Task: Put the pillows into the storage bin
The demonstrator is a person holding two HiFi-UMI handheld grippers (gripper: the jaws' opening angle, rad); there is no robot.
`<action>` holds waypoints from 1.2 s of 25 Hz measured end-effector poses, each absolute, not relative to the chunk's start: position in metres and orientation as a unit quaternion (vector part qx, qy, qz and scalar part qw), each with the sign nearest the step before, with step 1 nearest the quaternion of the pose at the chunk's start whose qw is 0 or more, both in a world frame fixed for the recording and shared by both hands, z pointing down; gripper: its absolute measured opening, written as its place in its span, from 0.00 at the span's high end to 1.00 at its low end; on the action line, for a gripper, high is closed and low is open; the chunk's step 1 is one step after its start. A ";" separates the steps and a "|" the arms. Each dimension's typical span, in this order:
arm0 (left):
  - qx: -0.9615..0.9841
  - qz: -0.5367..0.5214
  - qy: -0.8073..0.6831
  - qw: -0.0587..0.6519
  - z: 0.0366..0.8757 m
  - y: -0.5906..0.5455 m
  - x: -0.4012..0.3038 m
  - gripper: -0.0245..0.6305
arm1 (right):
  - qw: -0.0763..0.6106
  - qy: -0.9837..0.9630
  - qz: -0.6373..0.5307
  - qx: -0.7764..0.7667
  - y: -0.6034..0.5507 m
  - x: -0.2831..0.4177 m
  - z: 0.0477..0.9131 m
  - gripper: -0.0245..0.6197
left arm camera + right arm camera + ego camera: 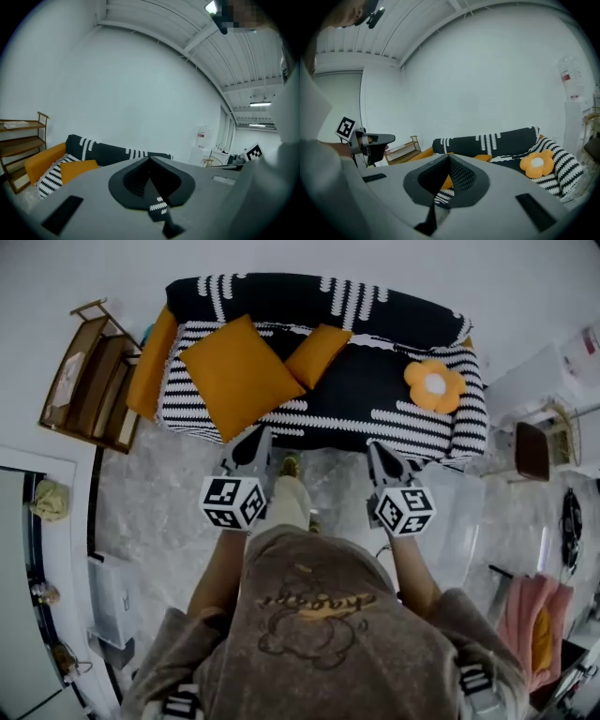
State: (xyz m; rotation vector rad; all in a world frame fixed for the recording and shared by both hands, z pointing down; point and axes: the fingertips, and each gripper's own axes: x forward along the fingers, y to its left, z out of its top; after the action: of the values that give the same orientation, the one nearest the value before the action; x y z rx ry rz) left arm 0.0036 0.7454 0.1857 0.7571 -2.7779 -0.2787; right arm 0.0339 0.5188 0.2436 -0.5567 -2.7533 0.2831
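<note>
A black-and-white patterned sofa [375, 399] stands in front of me. On it lie a large square orange pillow [239, 376], a smaller orange pillow [317, 354] leaning beside it, and an orange flower-shaped pillow [434, 385] towards the right end. My left gripper [255, 441] is shut and empty, held just short of the sofa's front edge below the large pillow. The right gripper [381, 456] is also shut and empty, in front of the sofa's middle. The flower pillow [536, 163] shows in the right gripper view, the large pillow [77, 168] in the left gripper view.
A wooden shelf [89, 381] stands left of the sofa. A dark chair [532, 451] and white furniture are to the right, and pink cloth [530, 615] hangs at lower right. The floor is pale marble [169, 493].
</note>
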 end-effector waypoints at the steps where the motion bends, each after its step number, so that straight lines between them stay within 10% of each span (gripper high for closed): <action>1: 0.261 -0.096 -0.952 0.126 0.189 0.744 -0.012 0.96 | 0.160 -0.963 0.101 -0.193 0.518 0.019 0.247 0.97; 30: 0.343 -0.093 -0.917 0.183 0.229 0.702 -0.437 0.96 | 0.205 -0.962 0.131 -0.125 0.507 -0.387 0.277 0.96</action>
State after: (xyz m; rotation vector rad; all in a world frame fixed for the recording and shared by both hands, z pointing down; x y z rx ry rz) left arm -0.4371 0.7020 0.2289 0.9664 -2.5857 -0.2622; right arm -0.3874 0.5075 0.2772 -0.3487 -2.6812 0.3640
